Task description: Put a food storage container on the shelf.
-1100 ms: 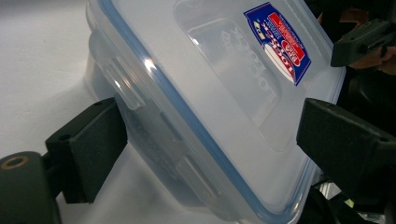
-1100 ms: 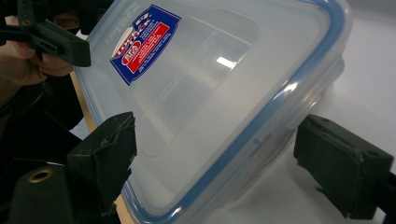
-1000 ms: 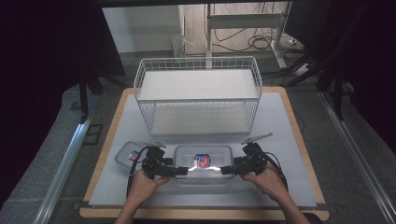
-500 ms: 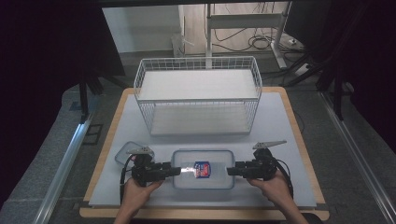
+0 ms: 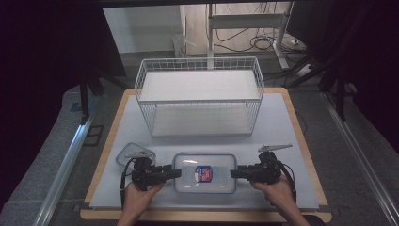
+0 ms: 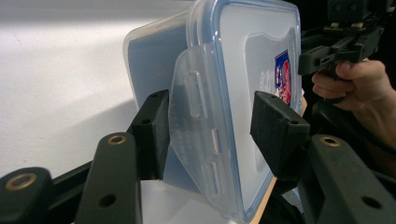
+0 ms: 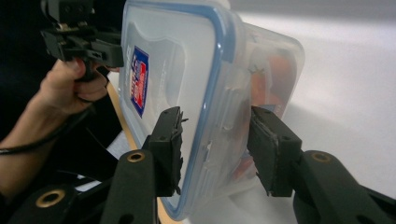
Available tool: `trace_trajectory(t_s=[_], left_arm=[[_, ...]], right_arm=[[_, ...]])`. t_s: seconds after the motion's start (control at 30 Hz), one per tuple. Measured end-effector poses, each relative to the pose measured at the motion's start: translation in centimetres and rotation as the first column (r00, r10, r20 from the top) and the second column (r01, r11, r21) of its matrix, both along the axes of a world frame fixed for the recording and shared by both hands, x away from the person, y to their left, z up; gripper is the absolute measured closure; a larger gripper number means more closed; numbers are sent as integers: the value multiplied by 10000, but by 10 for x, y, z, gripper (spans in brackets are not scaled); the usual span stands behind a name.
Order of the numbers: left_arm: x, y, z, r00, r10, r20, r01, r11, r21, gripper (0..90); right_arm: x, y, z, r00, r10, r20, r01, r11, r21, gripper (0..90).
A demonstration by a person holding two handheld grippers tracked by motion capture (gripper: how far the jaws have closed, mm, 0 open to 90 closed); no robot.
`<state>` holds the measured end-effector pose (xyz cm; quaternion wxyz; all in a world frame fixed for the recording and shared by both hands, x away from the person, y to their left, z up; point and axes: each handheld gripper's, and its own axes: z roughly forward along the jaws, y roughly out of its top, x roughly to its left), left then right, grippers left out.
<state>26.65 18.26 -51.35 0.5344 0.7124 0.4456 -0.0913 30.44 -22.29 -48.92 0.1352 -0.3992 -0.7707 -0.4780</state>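
Both grippers [image 5: 175,172] [image 5: 234,173] backed off, closing round container's [image 5: 205,173] ends.

Clear lidded container [image 5: 204,172], blue-rimmed, flat on white mat.

Clear container [image 5: 204,173], blue-rimmed lid [image 6: 247,70], red/blue label [image 5: 203,173]; my grippers [image 5: 176,173] black; white wire basket [image 5: 199,95]; white table [image 5: 287,122], wood edge

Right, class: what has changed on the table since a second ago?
The left claw and right claw drew outward to the container's short ends and have just been closing around its end clips, not visibly clamped yet. Container, wire basket and small lid stayed put.
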Motion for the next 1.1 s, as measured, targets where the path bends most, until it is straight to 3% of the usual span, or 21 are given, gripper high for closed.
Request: trace_trajectory(t_s=[0.2,0.37,0.5,0.93,1.1], left_arm=[[-3,-1,4,9999,131,50,-132,9998,174,494],[-3,-1,11,9993,245,264,-248,9996,97,493],[-3,-1,18,9985,314,456,-321,9994,147,493],[4,-3,48,9927,440,1123,-482,9982,353,492],[11,-3,67,9888,486,1410,-552,9975,432,492]], right_arm=[[-1,2,2,9999,-87,91,87,10000,-24,571],[-3,3,14,9957,-120,922,133,9998,-134,570],[-3,3,17,9947,-142,1015,148,9999,-52,570],[4,4,40,9833,-279,1798,280,9996,19,560],[9,5,54,9792,-337,1999,330,9994,72,558]])
